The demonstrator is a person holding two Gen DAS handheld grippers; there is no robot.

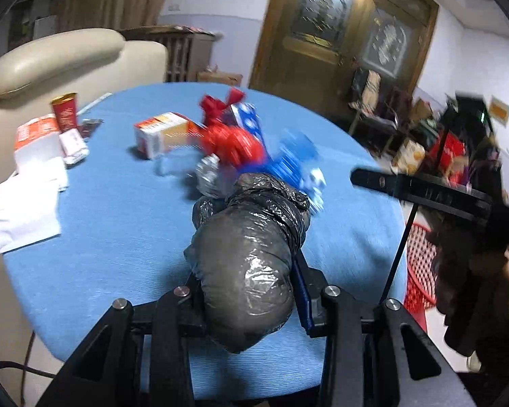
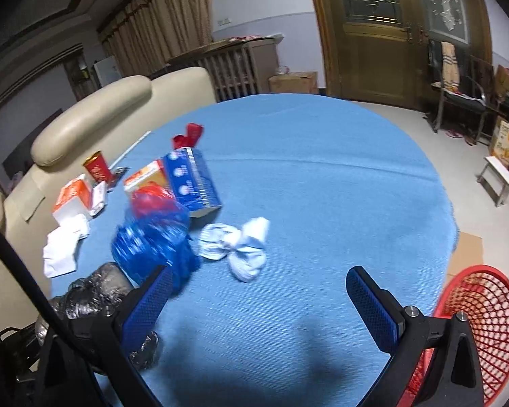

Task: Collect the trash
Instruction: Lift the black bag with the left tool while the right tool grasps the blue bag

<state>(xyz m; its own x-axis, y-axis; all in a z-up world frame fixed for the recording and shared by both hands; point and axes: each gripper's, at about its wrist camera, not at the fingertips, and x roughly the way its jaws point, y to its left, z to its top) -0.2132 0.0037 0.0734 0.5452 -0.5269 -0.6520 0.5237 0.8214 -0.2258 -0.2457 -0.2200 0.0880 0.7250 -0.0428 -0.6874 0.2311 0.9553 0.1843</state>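
Trash, a black plastic bundle, is clamped in the left gripper above the blue table; carry it level to the red basket beside the wide-spread, empty right gripper.

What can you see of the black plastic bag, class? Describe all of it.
The black plastic bag is a thin, shiny, crinkled film bunched into a long, stuffed roll. The left gripper is shut on its near end, so the roll points away over the blue table. Its far end is wrinkled and folded, close to a crumpled silver wrapper and a blurred blue bag. Whether it rests on the cloth cannot be told.
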